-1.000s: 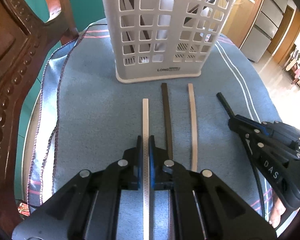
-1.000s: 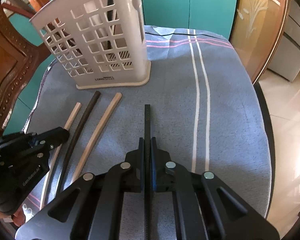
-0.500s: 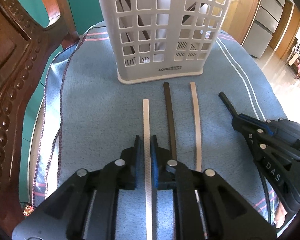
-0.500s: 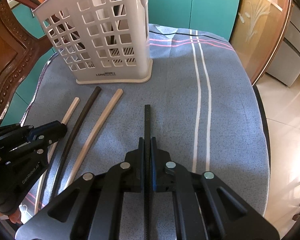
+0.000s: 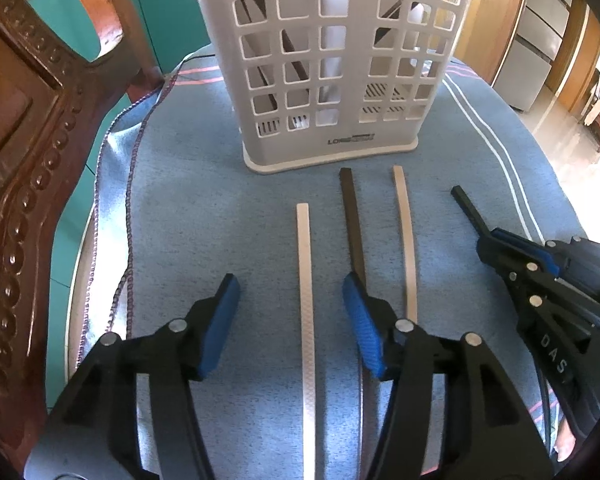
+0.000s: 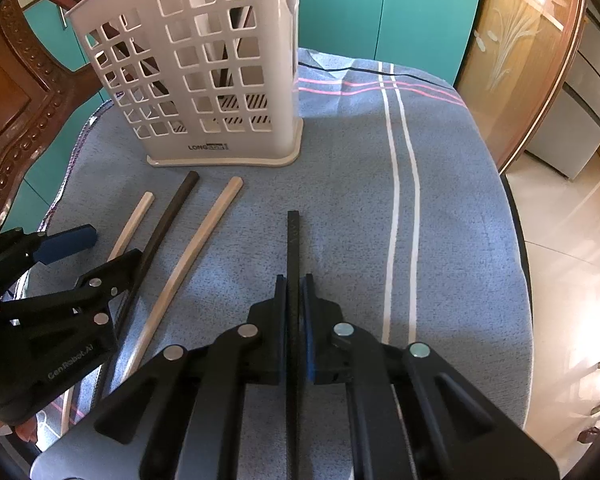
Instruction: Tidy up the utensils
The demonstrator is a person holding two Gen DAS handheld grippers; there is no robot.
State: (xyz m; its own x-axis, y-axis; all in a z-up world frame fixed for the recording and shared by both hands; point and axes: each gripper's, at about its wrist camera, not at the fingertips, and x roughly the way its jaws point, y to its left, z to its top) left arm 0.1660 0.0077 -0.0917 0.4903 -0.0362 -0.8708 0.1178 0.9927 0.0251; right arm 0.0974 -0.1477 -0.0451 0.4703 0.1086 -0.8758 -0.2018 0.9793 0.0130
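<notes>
Chopsticks lie in a row on the blue cloth (image 5: pixel 204 208), four of them, all pointing toward the white basket (image 5: pixel 332 60) at the far side.

At the left, the left gripper (image 5: pixel 290 294) is spread wide, its blue pads (image 5: pixel 362 324) standing apart on either side of the pale chopstick (image 5: pixel 305 280), which rests flat on the cloth between them without touching either pad. From the right wrist camera the same gripper (image 6: pixel 100 246) shows at the left edge, fingers parted over the near ends of the sticks.

The right gripper (image 6: pixel 293 292) is pressed together on the black chopstick (image 6: pixel 293 240), pinching it along its length; the far end of that stick juts out beyond the fingertips toward the basket. In the left wrist view this gripper (image 5: pixel 486 240) enters from the right with the black stick (image 5: pixel 466 206) poking out ahead of it.

Between the two grippers lie a dark brown chopstick (image 5: pixel 351 220) and a tan chopstick (image 5: pixel 406 236), side by side and apart, their far tips just short of the basket's base.

Inside the basket, more dark sticks (image 6: pixel 240 12) lean upright behind the lattice wall. The cloth carries white stripes (image 6: pixel 398 184) running near to far on the right, and pink stripes (image 6: pixel 360 84) across the far end. A carved wooden chair (image 5: pixel 28 140) stands at the left, with teal cabinet doors (image 6: pixel 380 12) beyond the table.
</notes>
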